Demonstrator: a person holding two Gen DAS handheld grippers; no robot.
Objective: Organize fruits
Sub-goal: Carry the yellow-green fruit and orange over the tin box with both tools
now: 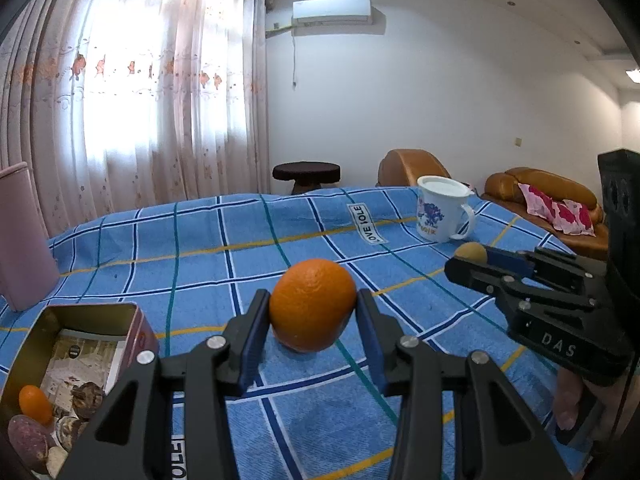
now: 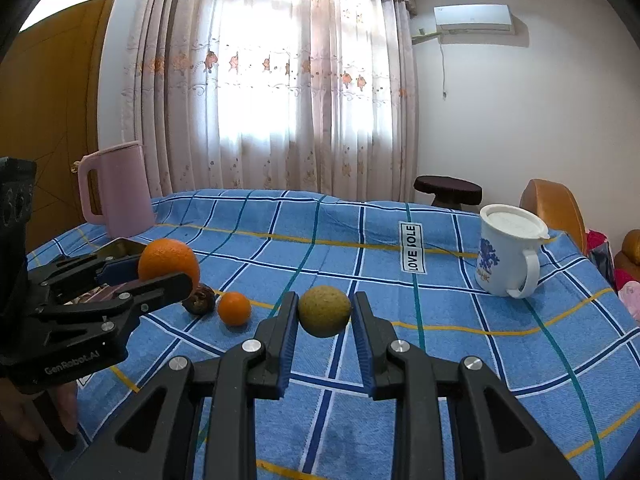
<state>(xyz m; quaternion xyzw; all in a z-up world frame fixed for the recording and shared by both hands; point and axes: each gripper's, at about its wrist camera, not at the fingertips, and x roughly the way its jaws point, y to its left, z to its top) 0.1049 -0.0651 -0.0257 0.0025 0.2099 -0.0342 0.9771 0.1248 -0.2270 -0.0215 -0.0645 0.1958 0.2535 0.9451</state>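
Left gripper [image 1: 313, 312] and right gripper [image 2: 324, 312] jaws clamped.

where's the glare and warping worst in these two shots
Left wrist view: the window blows out white behind the curtain, and the bed edge bows. Right wrist view: the window glare is central; the mug leans outward near the rim. Both views darken to black at the corners.

White mug [image 2: 506, 254], pink kettle [image 2: 120, 192]

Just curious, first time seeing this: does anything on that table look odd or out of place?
Mostly tidy. Two fruits lie loose on the blue cloth: a small orange and a dark, wrinkled fruit that looks shrivelled. They sit outside the open tin that already holds other fruit.
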